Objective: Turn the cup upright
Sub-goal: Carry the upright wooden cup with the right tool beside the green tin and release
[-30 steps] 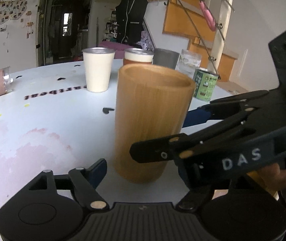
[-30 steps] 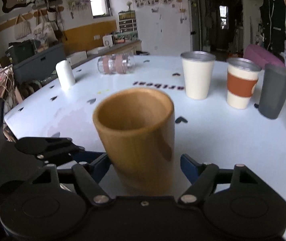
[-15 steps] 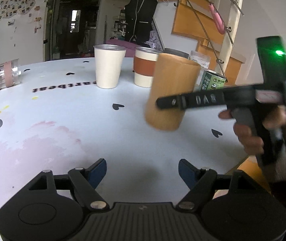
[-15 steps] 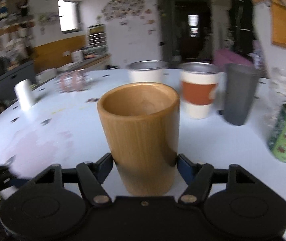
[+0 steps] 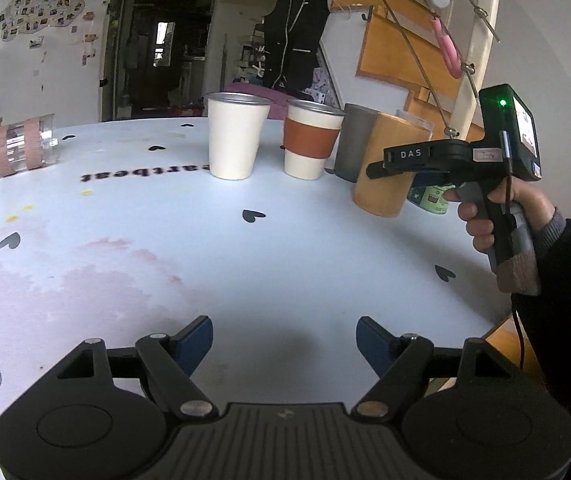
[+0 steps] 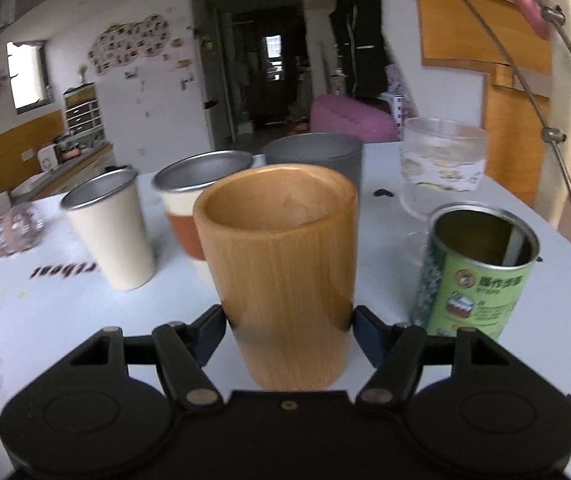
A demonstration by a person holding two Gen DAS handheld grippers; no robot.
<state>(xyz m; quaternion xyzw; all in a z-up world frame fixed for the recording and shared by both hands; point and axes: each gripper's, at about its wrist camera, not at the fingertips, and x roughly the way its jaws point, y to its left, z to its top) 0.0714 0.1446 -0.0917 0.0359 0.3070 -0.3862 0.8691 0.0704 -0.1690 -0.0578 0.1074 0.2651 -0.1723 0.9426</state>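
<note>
Clamping wooden cup (image 6: 285,264) upright, right gripper (image 6: 287,326) level.

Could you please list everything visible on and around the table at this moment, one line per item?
Wooden cup: 1, tan, upright, mouth up, held between the right gripper's fingers.
White metal-rimmed cup: 1, cream, upright, back of table.
Cup with orange sleeve: 1, white and orange, beside it.
Grey cup: 1, grey, behind the wooden cup.
Clear glass: 1, upright, far right.
Green tin can: 1, open, right of the wooden cup.
Clear tumbler with pink bands: 1, lying on its side, far left.
Table: 1, white with heart marks.
Left gripper: open, holding nothing.
Right gripper: shut on the wooden cup.
</note>
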